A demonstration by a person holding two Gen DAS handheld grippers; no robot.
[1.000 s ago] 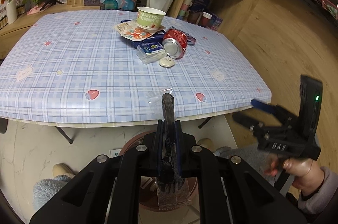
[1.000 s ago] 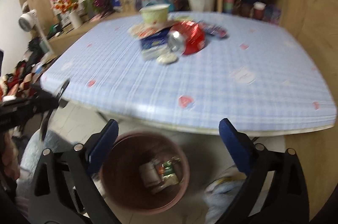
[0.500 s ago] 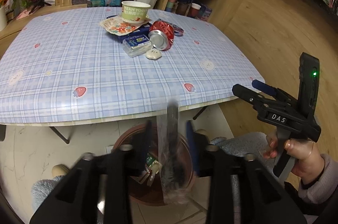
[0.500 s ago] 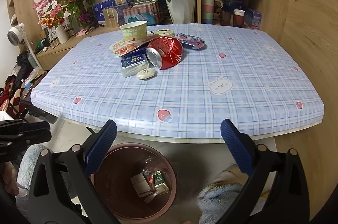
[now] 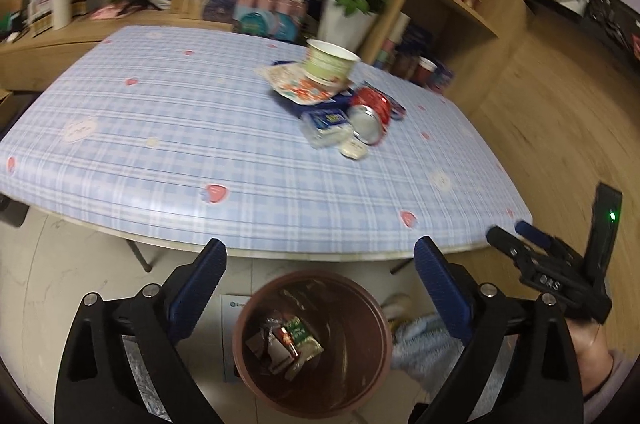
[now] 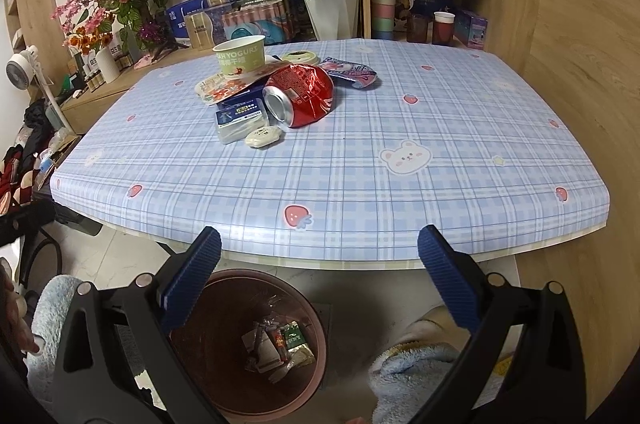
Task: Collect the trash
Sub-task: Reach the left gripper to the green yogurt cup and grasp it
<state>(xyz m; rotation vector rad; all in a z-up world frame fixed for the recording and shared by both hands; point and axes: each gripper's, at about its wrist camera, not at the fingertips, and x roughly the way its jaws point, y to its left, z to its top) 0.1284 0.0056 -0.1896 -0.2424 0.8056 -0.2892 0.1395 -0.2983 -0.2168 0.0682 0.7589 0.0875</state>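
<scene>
Both grippers [image 5: 320, 264] above bin [image 5: 312, 344]

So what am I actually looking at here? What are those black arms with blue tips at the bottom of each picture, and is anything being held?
No robot: a person holds a hand-squeezed gripper in each hand, each with a wide-angle camera looking along its two blue-padded fingers. One picture comes from the left gripper, whose jaws are opening with nothing between them; it also shows the right one from the side. The other comes from the right gripper, open and empty. Both hang over a brown bin on the floor that already holds wrappers. On the checked table wait a crushed red can, a yogurt cup, a small blue-labelled pack and some wrappers.
</scene>
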